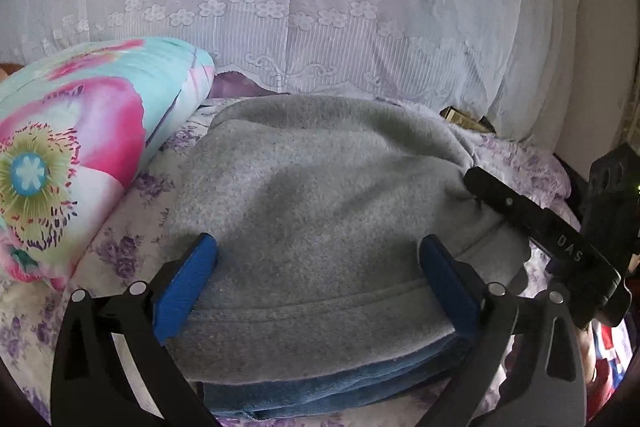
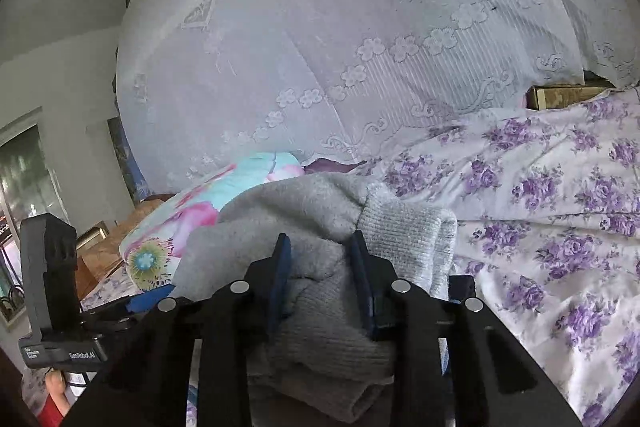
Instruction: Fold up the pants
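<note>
Grey fleece pants (image 1: 320, 187) lie in a heap on the bed, on top of a folded blue denim piece (image 1: 320, 387). My left gripper (image 1: 318, 239) hovers just over the near hem with its blue pads spread wide on either side of the cloth, gripping nothing. At the pants' right end my right gripper (image 2: 320, 239) is shut on a bunched fold of the grey fabric, with a ribbed cuff (image 2: 404, 239) bulging out beside its right finger. One of that gripper's black fingers (image 1: 520, 211) shows in the left wrist view, touching the pants' right edge.
A rolled floral quilt (image 1: 80, 147) in pink and turquoise lies left of the pants. The bed sheet (image 2: 540, 227) with purple flowers stretches to the right. A white lace net (image 1: 320, 7) hangs behind the bed. A person's hand (image 2: 56, 391) holds the left gripper handle.
</note>
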Motion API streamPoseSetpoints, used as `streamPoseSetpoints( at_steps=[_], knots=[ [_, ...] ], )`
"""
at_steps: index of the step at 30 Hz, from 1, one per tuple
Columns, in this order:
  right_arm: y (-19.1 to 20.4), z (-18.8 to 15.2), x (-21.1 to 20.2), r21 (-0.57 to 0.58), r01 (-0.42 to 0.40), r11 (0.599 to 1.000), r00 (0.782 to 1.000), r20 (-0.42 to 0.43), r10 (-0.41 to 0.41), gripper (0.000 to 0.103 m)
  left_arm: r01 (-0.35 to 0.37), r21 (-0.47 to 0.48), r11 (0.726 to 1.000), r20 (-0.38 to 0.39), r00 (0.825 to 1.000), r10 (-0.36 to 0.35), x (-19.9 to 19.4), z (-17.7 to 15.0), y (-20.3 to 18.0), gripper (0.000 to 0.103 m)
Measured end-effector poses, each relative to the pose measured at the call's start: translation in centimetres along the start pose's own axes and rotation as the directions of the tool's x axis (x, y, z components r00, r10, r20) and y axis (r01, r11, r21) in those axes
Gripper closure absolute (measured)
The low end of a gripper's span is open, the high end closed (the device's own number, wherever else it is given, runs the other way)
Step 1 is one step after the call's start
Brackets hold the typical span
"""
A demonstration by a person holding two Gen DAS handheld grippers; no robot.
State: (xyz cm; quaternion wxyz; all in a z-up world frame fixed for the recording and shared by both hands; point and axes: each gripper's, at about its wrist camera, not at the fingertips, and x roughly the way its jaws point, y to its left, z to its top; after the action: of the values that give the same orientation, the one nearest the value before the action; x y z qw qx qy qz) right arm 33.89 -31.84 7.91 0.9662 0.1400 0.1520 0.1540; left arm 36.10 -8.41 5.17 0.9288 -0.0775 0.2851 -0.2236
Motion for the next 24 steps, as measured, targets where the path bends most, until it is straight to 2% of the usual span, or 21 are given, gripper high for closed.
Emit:
streamPoseSetpoints(
  at_steps=[1,2,3,5,7,9,12,16,19,21,23,24],
  knots=[
    [0.1,0.1,-0.4,-0.001,-0.012,1.000,1.000,0.014,0.012,0.062,-0.007,-0.003,1.000,0.007,1.000,0.007,-0.4,-0.1,-0.2,0.005],
    [0.8,0.1,-1.3,0.001,-0.023,1.000,0.999,0.044,0.022,0.046,-0.013,-0.006,1.000,0.012,1.000,0.013,-0.7,-0.1,-0.3,0.005],
    [1.6,0.2,-2.3,0.000,-0.011,1.000,0.997,0.077,0.011,0.024,-0.016,-0.011,1.000,0.018,1.000,0.016,-1.2,-0.2,-0.4,0.005],
    [3.6,0.4,-4.2,-0.041,0.047,0.998,0.989,0.144,-0.041,0.003,-0.014,-0.039,0.999,0.036,0.999,0.015,-2.3,-0.5,-0.2,0.005],
    [5.6,0.3,-5.9,-0.122,0.088,0.989,0.983,0.169,-0.067,0.003,-0.008,-0.073,0.997,0.045,0.999,0.011,-3.7,-0.9,0.1,0.005],
    [6.4,-0.2,-6.9,-0.142,0.135,0.981,0.981,0.159,-0.112,0.003,-0.013,-0.093,0.996,0.051,0.999,0.018,-5.2,-1.4,0.4,0.005],
    [6.4,-2.0,-8.5,-0.093,0.153,0.984,0.982,0.122,-0.142,0.003,-0.016,-0.125,0.992,0.029,0.999,0.020,-7.6,-2.9,0.6,0.005],
    [5.9,-5.0,-10.4,-0.006,0.215,0.977,0.976,0.037,-0.214,0.003,-0.098,-0.116,0.988,0.004,0.995,0.099,-10.5,-6.2,0.3,0.005],
    [6.3,-8.4,-11.9,-0.027,0.330,0.944,0.943,-0.022,-0.331,0.003,-0.193,-0.070,0.979,-0.018,0.981,0.192,-11.9,-9.2,-0.3,0.005],
    [7.2,-10.9,-12.7,-0.107,0.381,0.918,0.922,-0.028,-0.386,0.003,-0.229,-0.032,0.973,-0.041,0.973,0.228,-12.8,-11.0,-0.7,0.005],
    [8.0,-11.6,-13.4,-0.139,0.432,0.891,0.894,-0.066,-0.444,0.003,-0.281,0.019,0.959,-0.058,0.958,0.282,-14.0,-12.8,-1.4,0.005],
    [8.3,-11.9,-14.0,-0.135,0.433,0.891,0.895,-0.051,-0.443,0.003,-0.305,0.035,0.952,-0.055,0.950,0.307,-14.7,-13.4,-1.6,0.005]
  ],
)
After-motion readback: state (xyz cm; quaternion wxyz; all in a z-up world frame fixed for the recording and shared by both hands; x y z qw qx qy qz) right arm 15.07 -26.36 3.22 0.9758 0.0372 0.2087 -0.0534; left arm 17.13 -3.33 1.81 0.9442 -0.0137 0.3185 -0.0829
